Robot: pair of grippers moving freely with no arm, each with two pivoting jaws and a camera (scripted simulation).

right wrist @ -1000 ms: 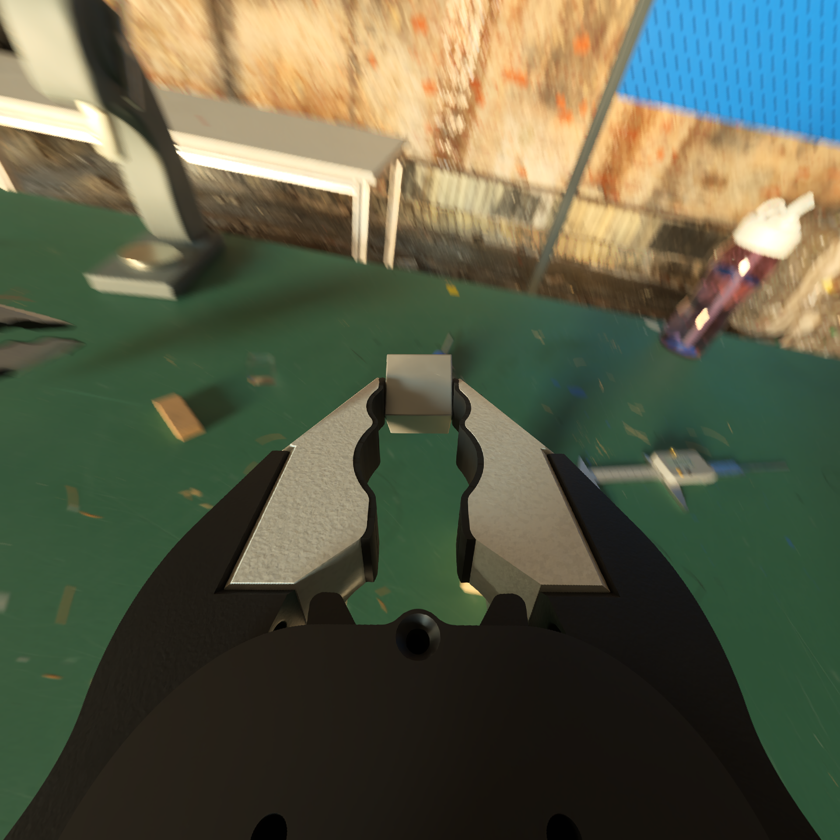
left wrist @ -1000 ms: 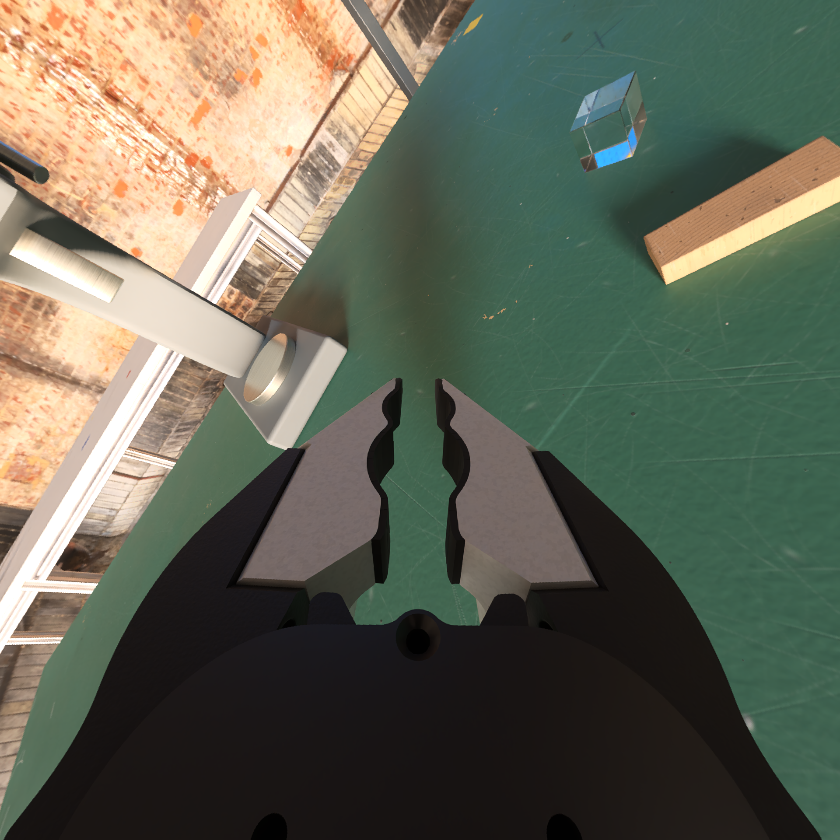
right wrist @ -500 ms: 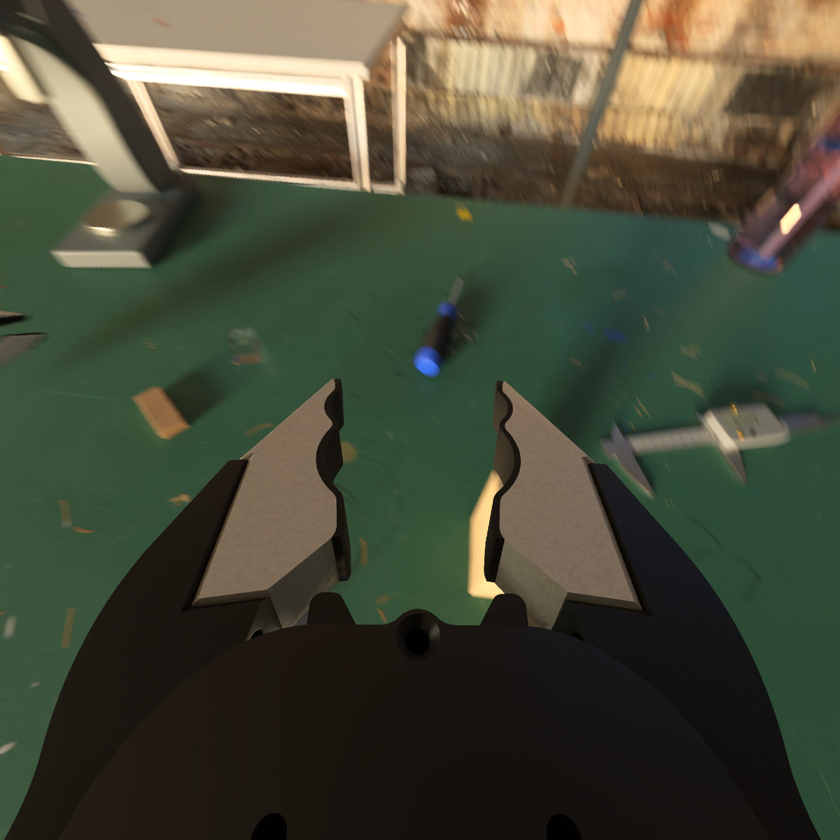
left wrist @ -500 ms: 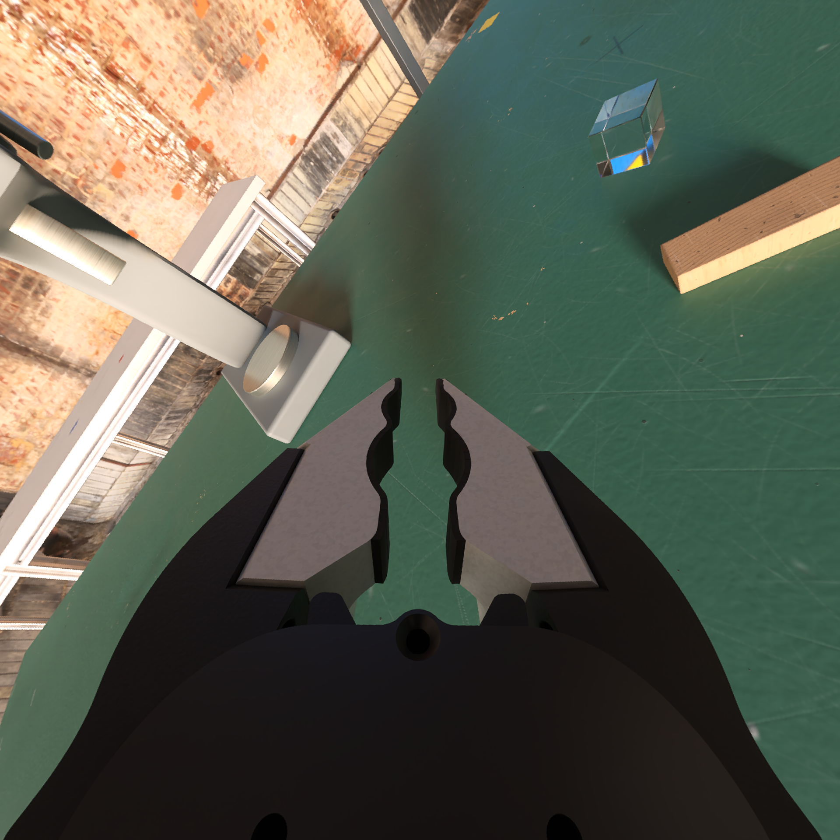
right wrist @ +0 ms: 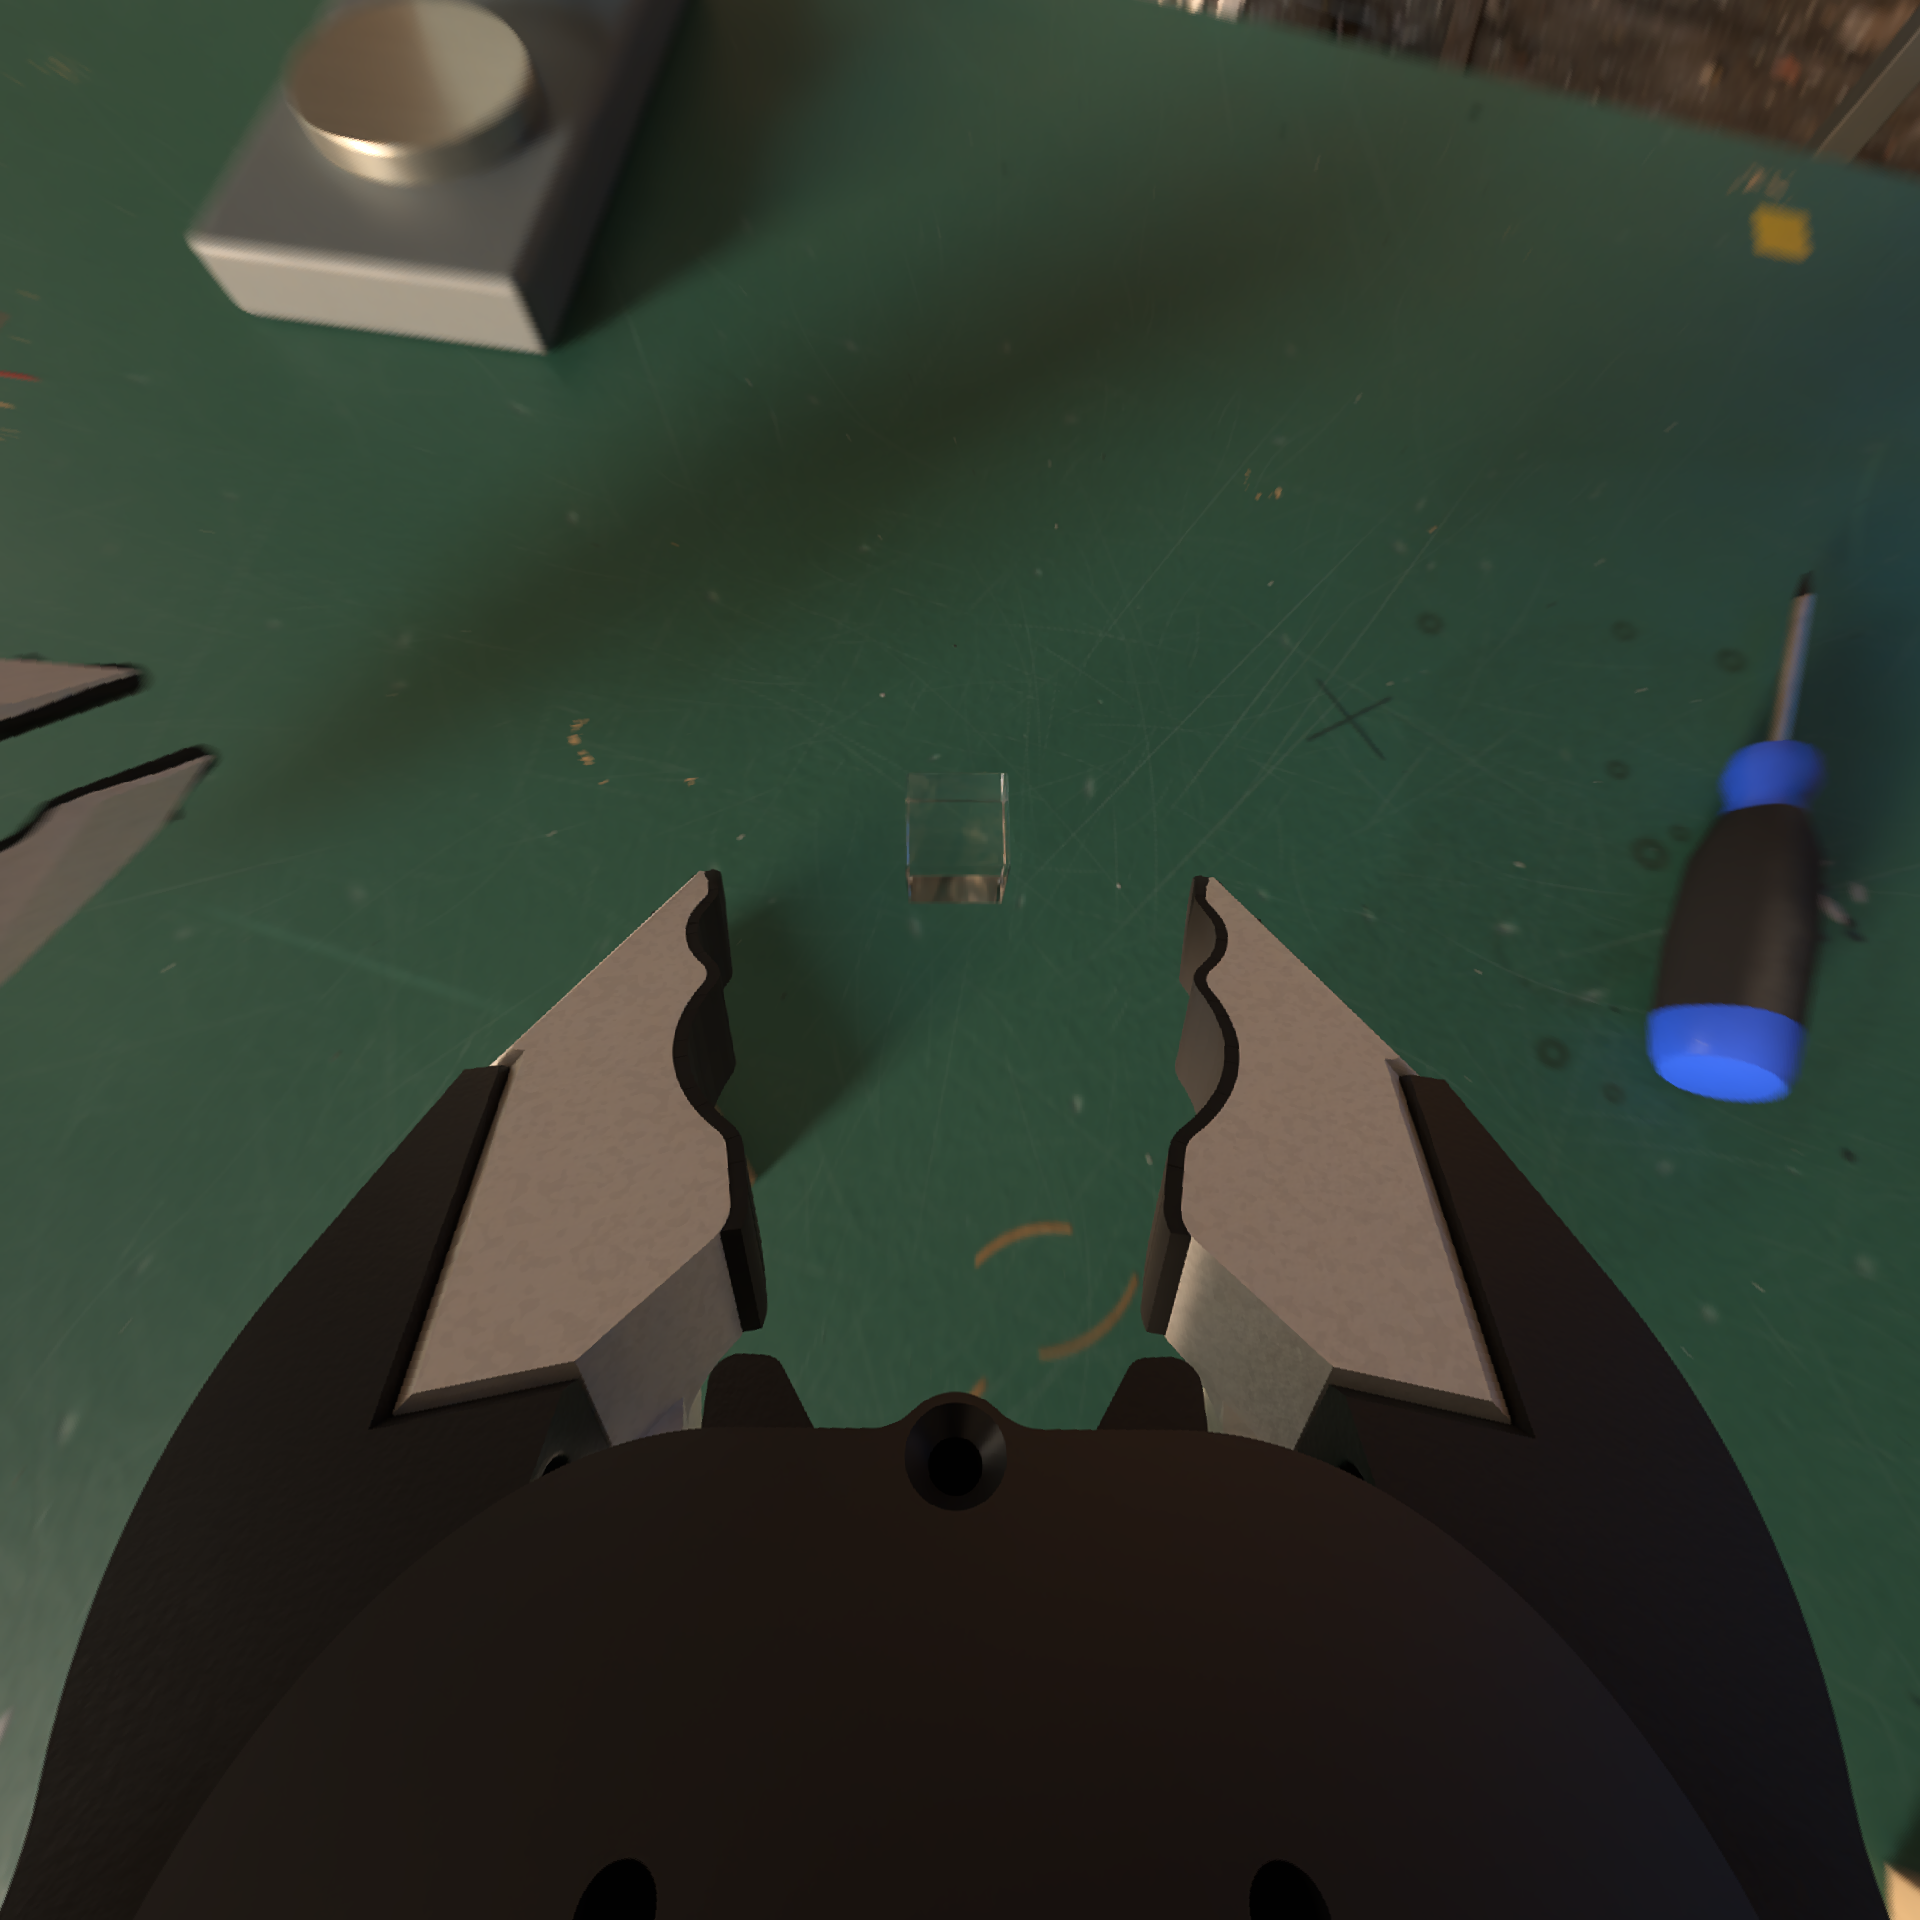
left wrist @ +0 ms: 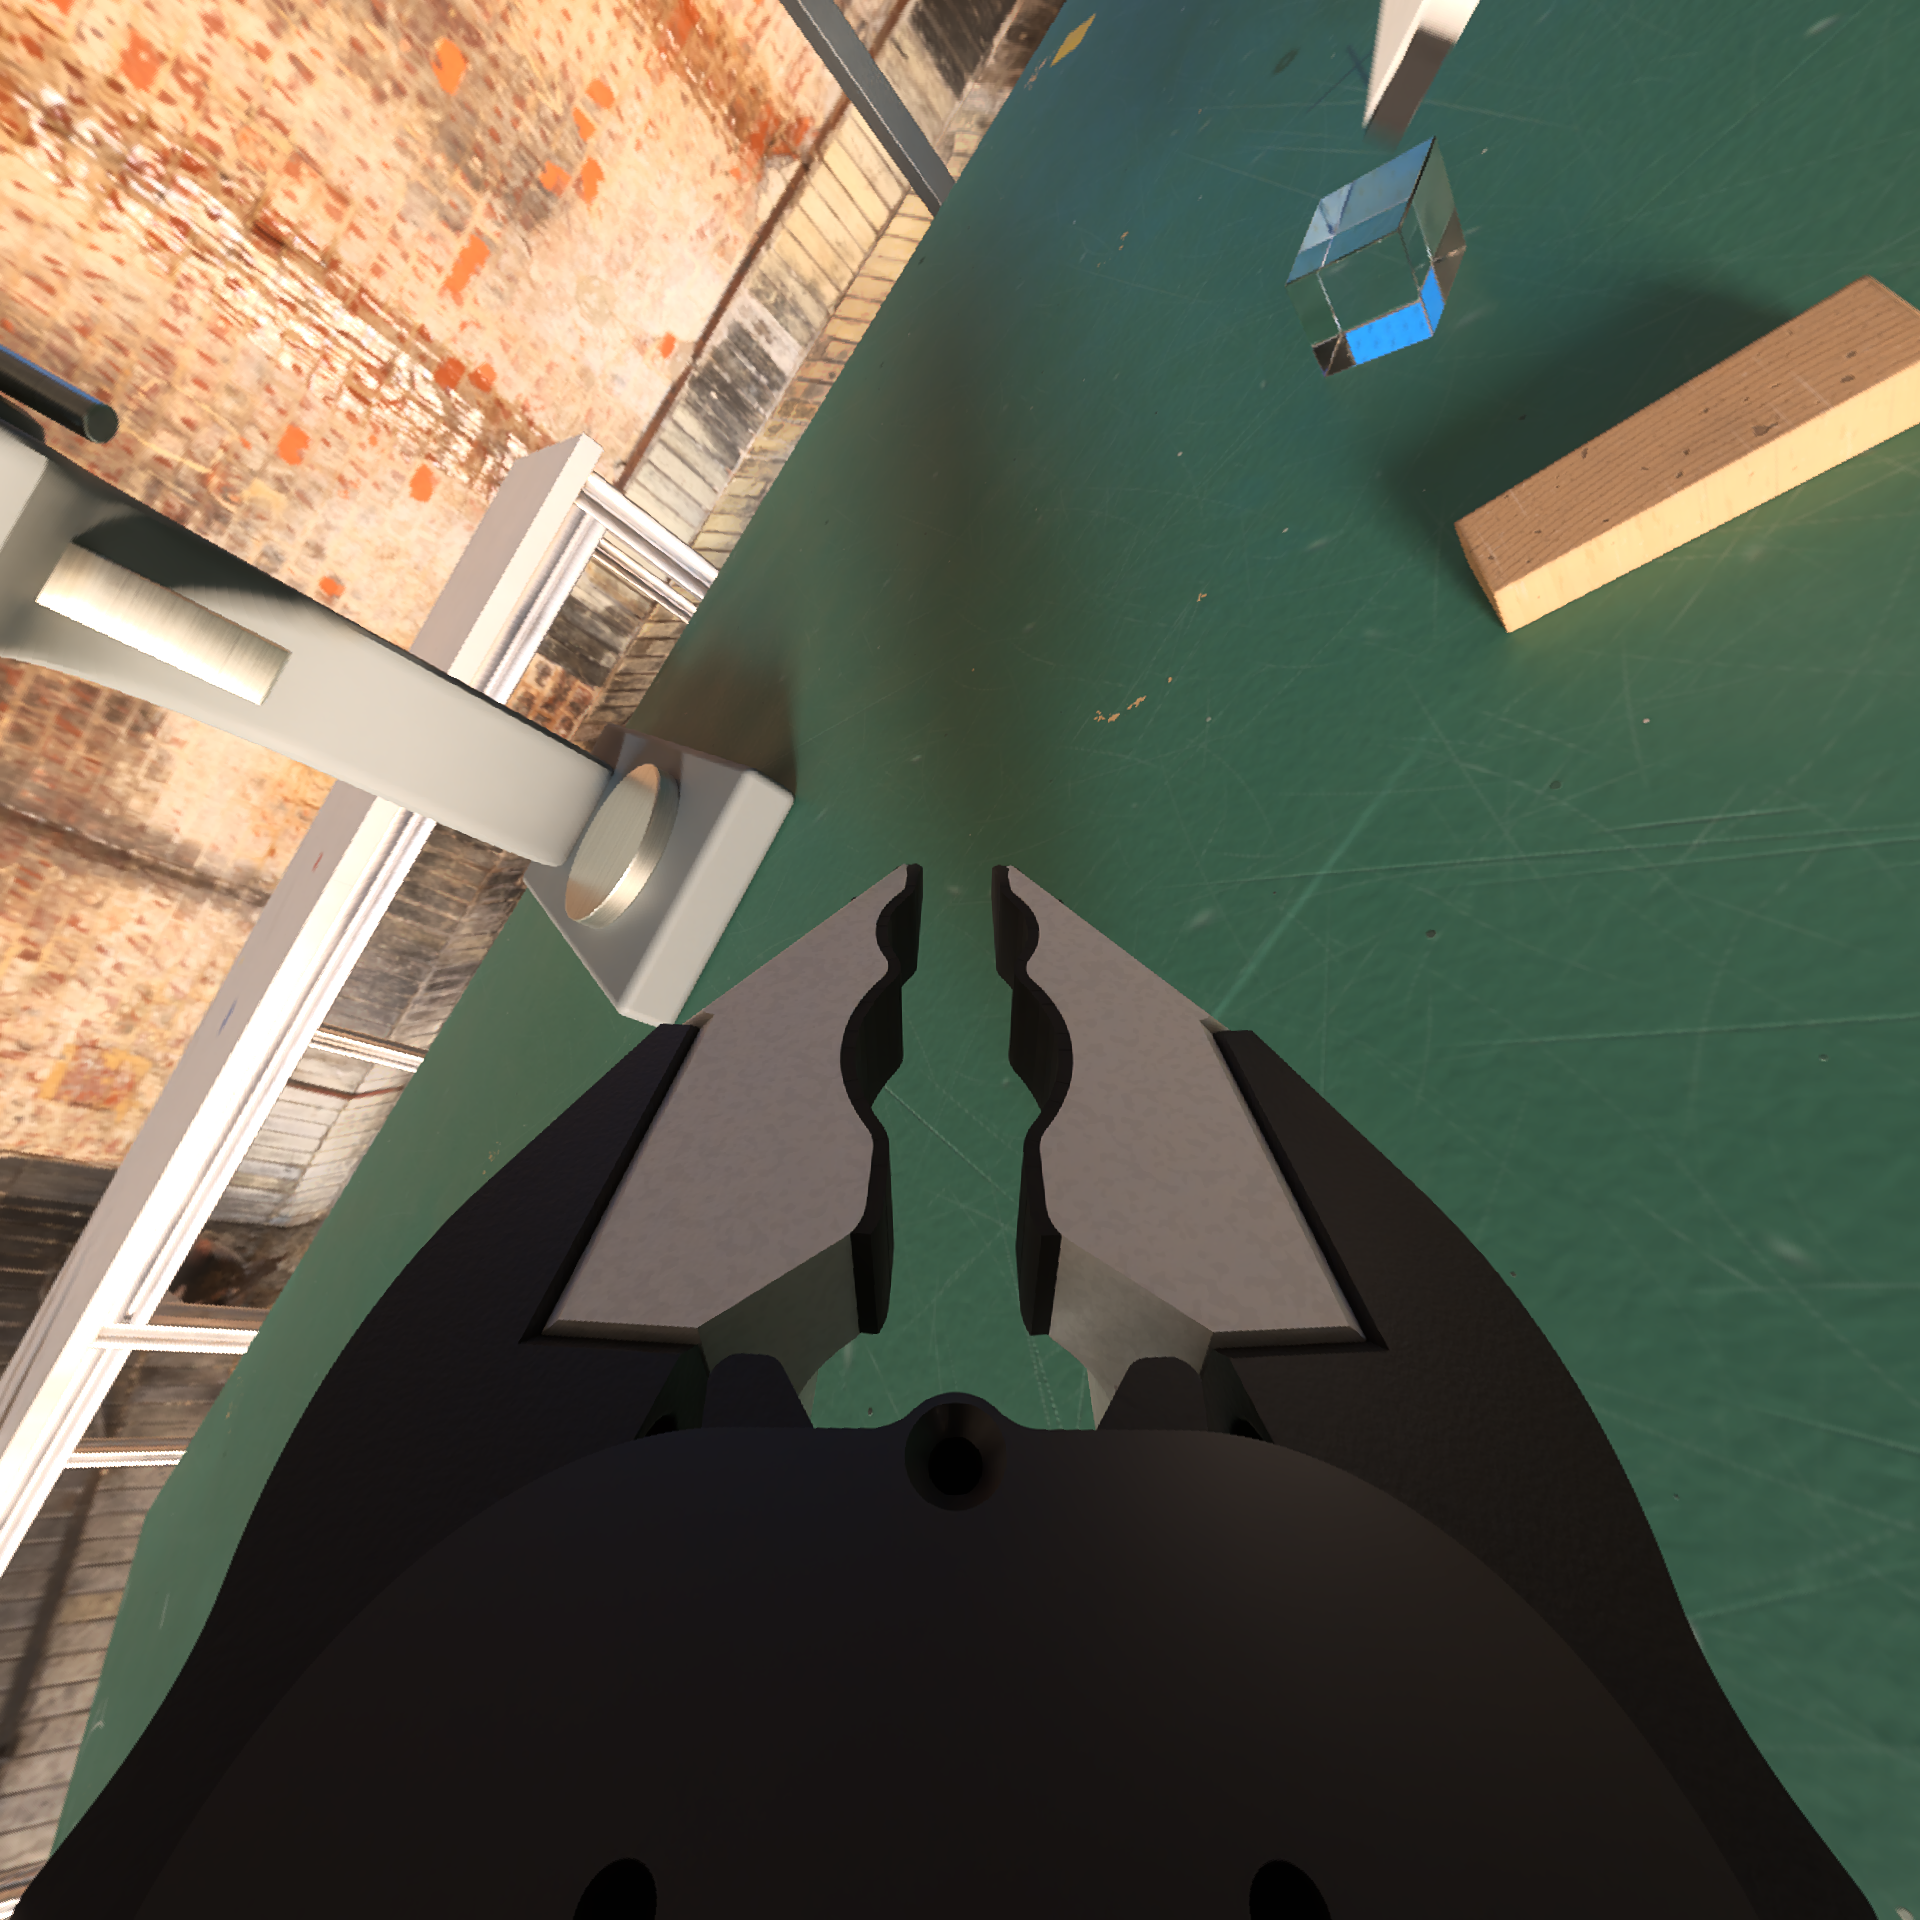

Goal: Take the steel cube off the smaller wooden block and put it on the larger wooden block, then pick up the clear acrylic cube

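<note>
Fingers of the right gripper (right wrist: 954,883) are spread wide, and nothing is held or touched by them; only bare green mat (right wrist: 1039,520) is seen in the gap. The clear acrylic cube (right wrist: 957,837) is seen on the mat just beyond the fingertips, at about 12 o'clock, centred on the gap but not yet between the jaws. A blue-and-black screwdriver (right wrist: 1745,914) lies at 3 o'clock, well apart from the cube. A grey metal base with a round disc (right wrist: 416,177) is found at 11 o'clock, and the tips of the other gripper are seen at 9 o'clock, at the picture's edge.

In the left wrist view, the left gripper (left wrist: 956,883) is seen with its fingers drawn to a narrow gap; nothing is gripped, and mat shows through the slit. The same grey base (left wrist: 675,894) sits just beside the left fingertip, at 10 o'clock. The clear cube (left wrist: 1377,260) stands at 1 o'clock, well off. A wooden block (left wrist: 1683,457) lies flat at 2 o'clock, near the cube but apart from it, running out of the frame. Which of the two wooden blocks it is cannot be told. The steel cube cannot be made out in either view.
</note>
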